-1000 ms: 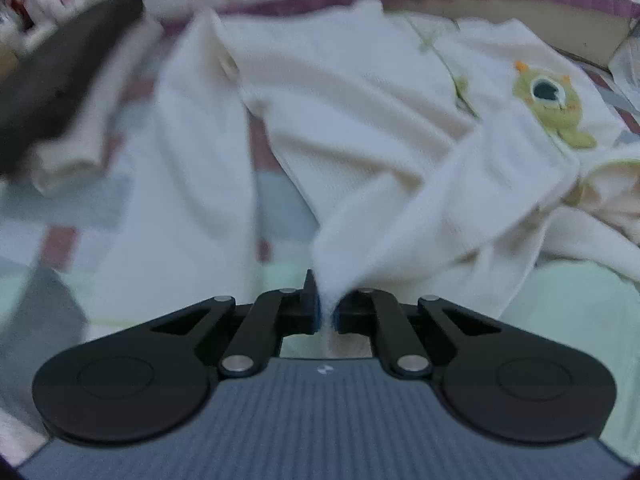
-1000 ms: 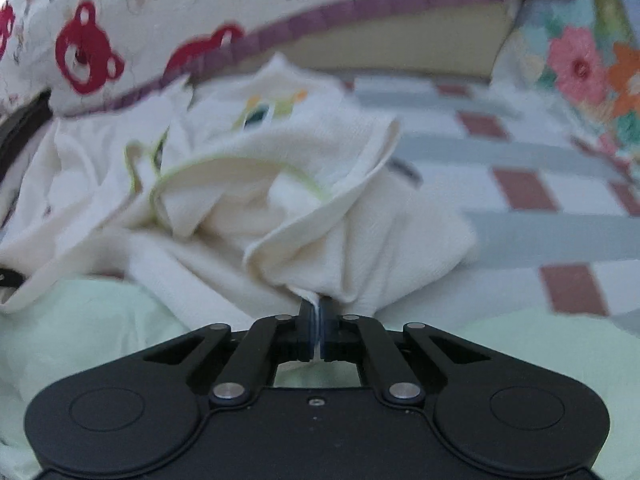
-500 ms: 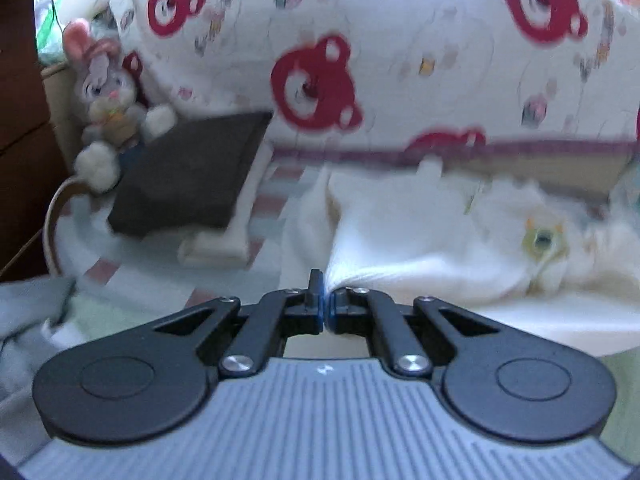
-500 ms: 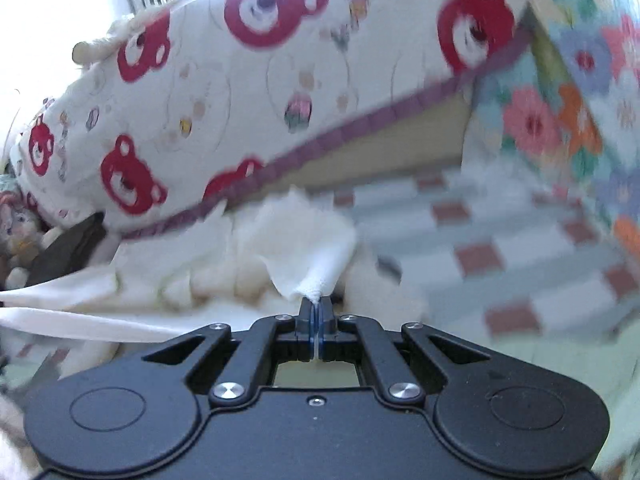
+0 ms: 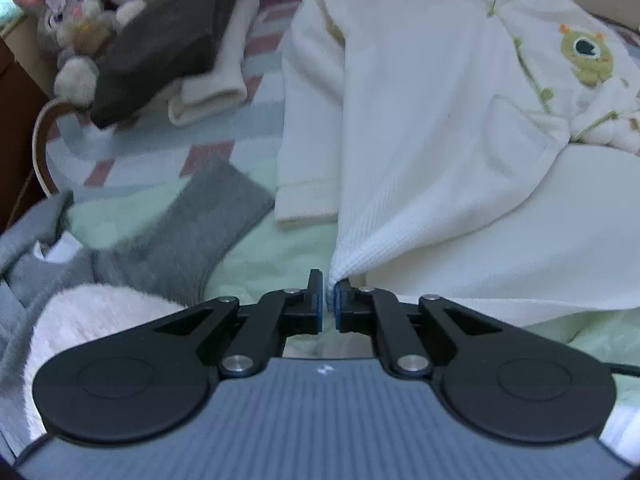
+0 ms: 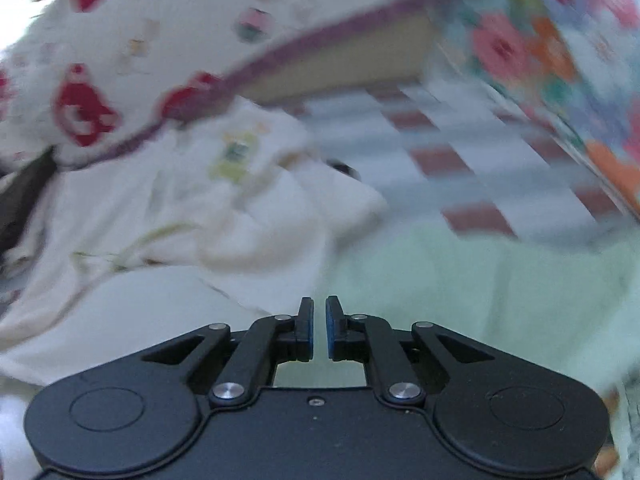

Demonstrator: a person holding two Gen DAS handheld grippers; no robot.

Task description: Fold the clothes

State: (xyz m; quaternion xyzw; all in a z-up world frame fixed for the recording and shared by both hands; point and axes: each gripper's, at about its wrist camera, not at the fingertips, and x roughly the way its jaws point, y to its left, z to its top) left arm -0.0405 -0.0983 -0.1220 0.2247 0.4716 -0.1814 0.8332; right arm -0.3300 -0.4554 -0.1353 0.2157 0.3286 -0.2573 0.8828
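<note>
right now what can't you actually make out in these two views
- Left wrist view: whether the left gripper still pinches the white garment; the gripper body hides the fabric tip behind its pads.
- Right wrist view: the garment's embroidered patch, smeared by motion blur.
- Left wrist view: the grey garment, cut off by the left edge.
</note>
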